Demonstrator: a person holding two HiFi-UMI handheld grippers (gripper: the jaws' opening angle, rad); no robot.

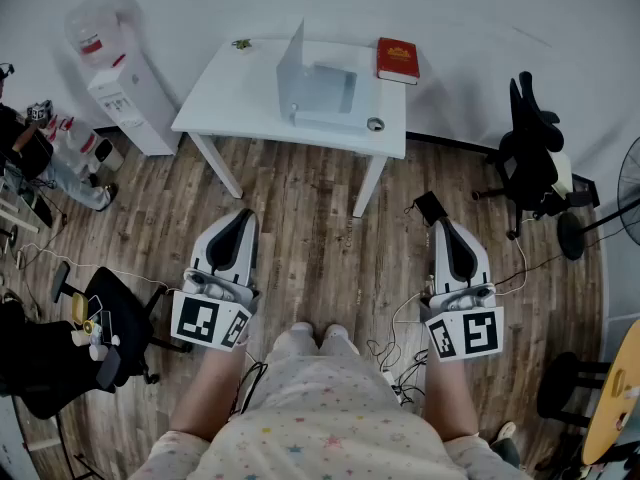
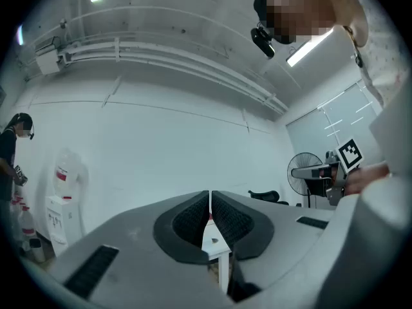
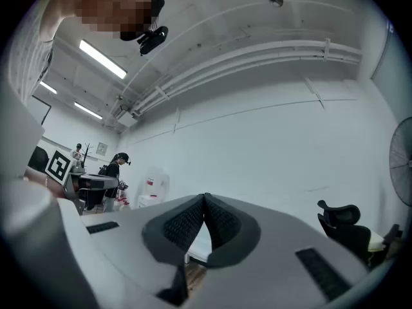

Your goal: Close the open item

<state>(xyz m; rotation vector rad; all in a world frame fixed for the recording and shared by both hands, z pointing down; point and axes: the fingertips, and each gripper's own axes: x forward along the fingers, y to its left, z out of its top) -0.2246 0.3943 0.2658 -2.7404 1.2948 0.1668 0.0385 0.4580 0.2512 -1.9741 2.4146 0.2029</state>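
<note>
Left gripper point(image 1: 240, 218): we see its ribbed dark pads pressed together, empty, near us over the plank floor point(image 1: 310, 238).
Right gripper point(image 1: 443, 226): its pads meet at the tips, empty.
Laptop point(image 1: 320, 93): flat grey slab, lid upright, on the far white counter point(image 1: 225, 98).
Book point(image 1: 398, 60): red rectangle, right of the laptop.

Seen from above: two hand-held grippers, the left hand-held gripper point(image 1: 238, 218) and the right hand-held gripper point(image 1: 446, 228). One white desk point(image 1: 230, 93). On the desk there are four things: one open laptop point(image 1: 318, 88), one red book point(image 1: 398, 60), one small round object point(image 1: 375, 124) and one small green item point(image 1: 241, 44), too small to name. On the floor around the desk: one water dispenser point(image 1: 125, 88), two black office chairs, one at the right point(image 1: 530, 153) and one at the left point(image 1: 115, 318), and one standing fan point(image 1: 628, 193).
</note>
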